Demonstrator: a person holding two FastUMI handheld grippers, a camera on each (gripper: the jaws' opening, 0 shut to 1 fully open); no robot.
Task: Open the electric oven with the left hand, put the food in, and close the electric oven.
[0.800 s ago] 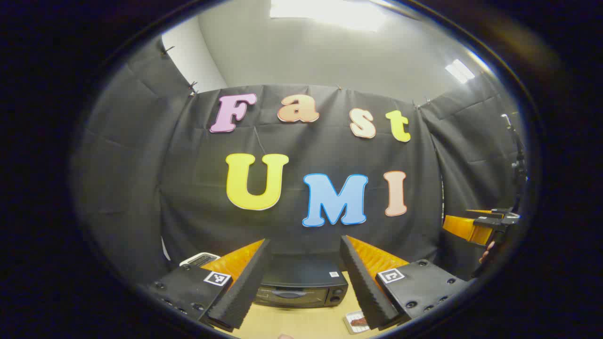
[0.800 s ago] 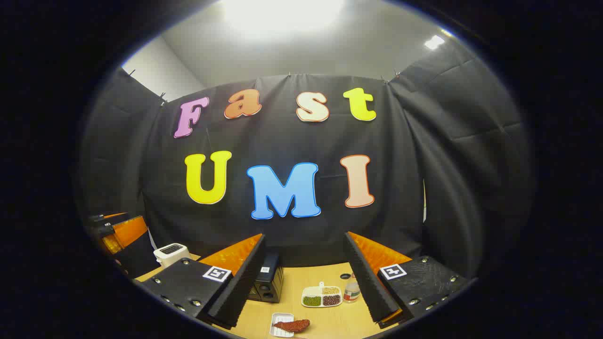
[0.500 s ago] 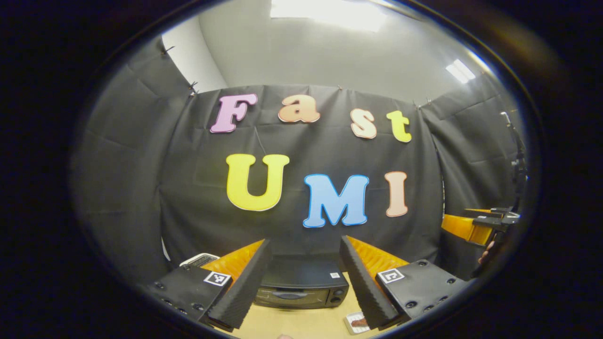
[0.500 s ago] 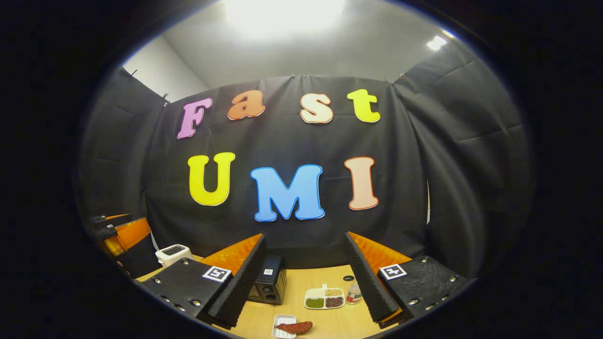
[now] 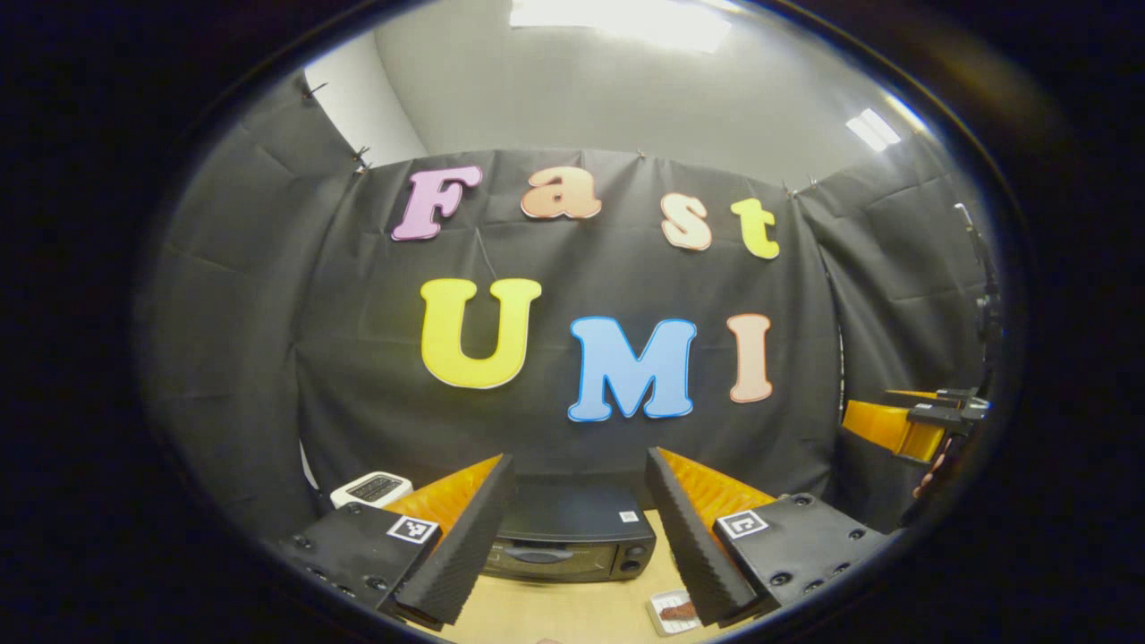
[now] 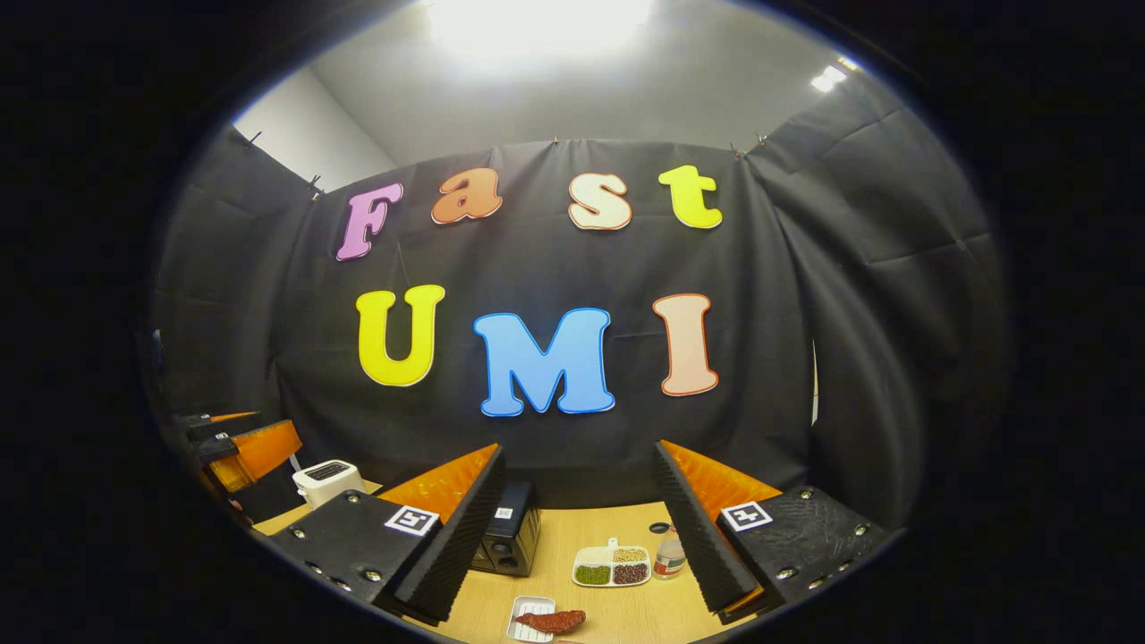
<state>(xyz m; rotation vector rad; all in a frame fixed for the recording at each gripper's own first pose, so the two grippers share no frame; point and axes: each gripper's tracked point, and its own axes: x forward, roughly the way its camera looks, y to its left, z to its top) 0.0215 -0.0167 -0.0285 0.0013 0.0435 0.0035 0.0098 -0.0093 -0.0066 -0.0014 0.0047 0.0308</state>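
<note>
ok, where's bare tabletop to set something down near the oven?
Bare wood lies in front of the oven, and between the oven and the divided dish. Crowded: the dish, the small bottle beside it, and the meat tray nearer the camera.

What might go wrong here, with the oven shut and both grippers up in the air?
The oven is shut, and the open left gripper must catch its slim door handle; it might slip off. The reddish food lies loose on a small white tray and could drop. The divided dish and small bottle nearby could get bumped.
</note>
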